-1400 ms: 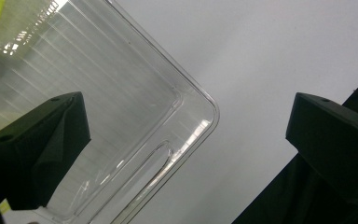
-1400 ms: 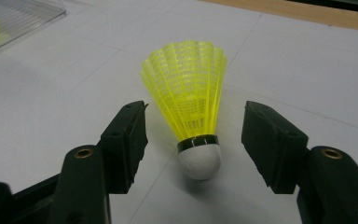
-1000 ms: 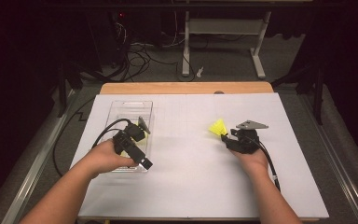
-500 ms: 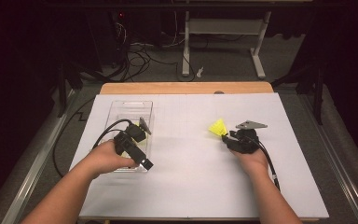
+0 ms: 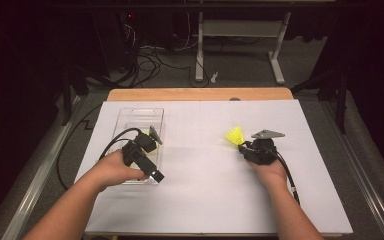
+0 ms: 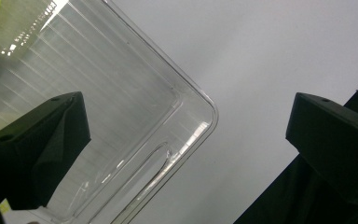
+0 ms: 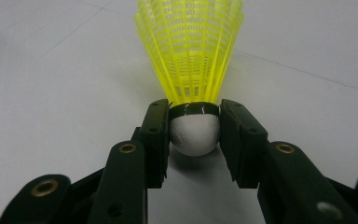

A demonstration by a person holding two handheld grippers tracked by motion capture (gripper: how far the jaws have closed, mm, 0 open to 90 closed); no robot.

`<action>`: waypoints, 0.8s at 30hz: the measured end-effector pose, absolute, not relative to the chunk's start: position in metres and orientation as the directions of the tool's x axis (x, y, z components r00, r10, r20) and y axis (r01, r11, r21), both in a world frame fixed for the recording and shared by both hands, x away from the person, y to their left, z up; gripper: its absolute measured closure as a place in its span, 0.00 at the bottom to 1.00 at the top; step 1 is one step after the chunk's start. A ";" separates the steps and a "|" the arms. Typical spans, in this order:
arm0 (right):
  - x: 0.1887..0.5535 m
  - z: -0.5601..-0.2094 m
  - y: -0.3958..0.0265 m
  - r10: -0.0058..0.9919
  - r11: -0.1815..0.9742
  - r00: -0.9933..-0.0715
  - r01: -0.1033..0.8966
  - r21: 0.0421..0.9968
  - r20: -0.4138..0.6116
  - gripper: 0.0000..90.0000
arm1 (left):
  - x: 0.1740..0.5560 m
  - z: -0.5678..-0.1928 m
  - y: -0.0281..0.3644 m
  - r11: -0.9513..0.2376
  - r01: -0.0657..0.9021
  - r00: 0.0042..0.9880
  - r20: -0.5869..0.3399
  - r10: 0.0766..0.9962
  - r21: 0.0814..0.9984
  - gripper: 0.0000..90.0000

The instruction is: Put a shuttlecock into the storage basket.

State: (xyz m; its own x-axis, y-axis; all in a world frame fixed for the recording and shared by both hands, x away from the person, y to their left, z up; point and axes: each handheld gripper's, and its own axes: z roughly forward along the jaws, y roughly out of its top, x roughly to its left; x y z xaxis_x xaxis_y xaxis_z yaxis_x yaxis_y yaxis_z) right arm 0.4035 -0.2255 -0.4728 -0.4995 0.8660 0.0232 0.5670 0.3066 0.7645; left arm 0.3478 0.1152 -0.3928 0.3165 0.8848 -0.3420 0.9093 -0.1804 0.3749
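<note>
Between the right claw's (image 7: 195,135) jaws sits the shuttlecock (image 7: 191,56), white cork pinched both sides, yellow skirt pointing fwd, away from the claw. Jaws have just been closing & now clamp the cork, so pickup looks ready. Left claw (image 6: 186,135) is spread wide over the clear tray's (image 6: 121,93) corner, holding nothing.

My shuttlecock (image 7: 190,56) has a yellow plastic net skirt and a smooth white tip. My tray (image 6: 121,116) is clear shiny plastic. The table (image 5: 205,200) looks like matt white paper.
</note>
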 end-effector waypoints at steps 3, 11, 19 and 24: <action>0.403 -0.473 -0.224 0.864 0.321 -0.504 0.562 0.762 0.007 0.72 | 0.348 -0.394 0.116 -0.186 0.911 0.319 -0.344 0.883 0.367 0.01; 0.403 -0.473 -0.224 0.865 0.324 -0.501 0.562 0.761 0.001 0.73 | 0.347 -0.399 0.116 -0.190 0.915 0.318 -0.343 0.884 0.357 0.01; 0.403 -0.471 -0.224 0.860 0.334 -0.511 0.557 0.761 -0.003 0.73 | 0.346 -0.400 0.114 -0.190 0.914 0.319 -0.346 0.882 0.360 0.01; 0.397 -0.463 -0.226 0.852 0.331 -0.523 0.540 0.774 0.000 0.73 | 0.345 -0.399 0.114 -0.182 0.914 0.314 -0.349 0.883 0.362 0.01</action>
State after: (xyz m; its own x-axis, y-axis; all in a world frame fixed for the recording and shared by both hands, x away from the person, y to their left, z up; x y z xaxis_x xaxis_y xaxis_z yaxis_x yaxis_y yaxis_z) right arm 0.3967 -0.2259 -0.4632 -0.5227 0.8525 -0.0003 0.5399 0.3313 0.7738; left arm 0.3453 0.1141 -0.3994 0.3137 0.8832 -0.3486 0.9143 -0.1820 0.3617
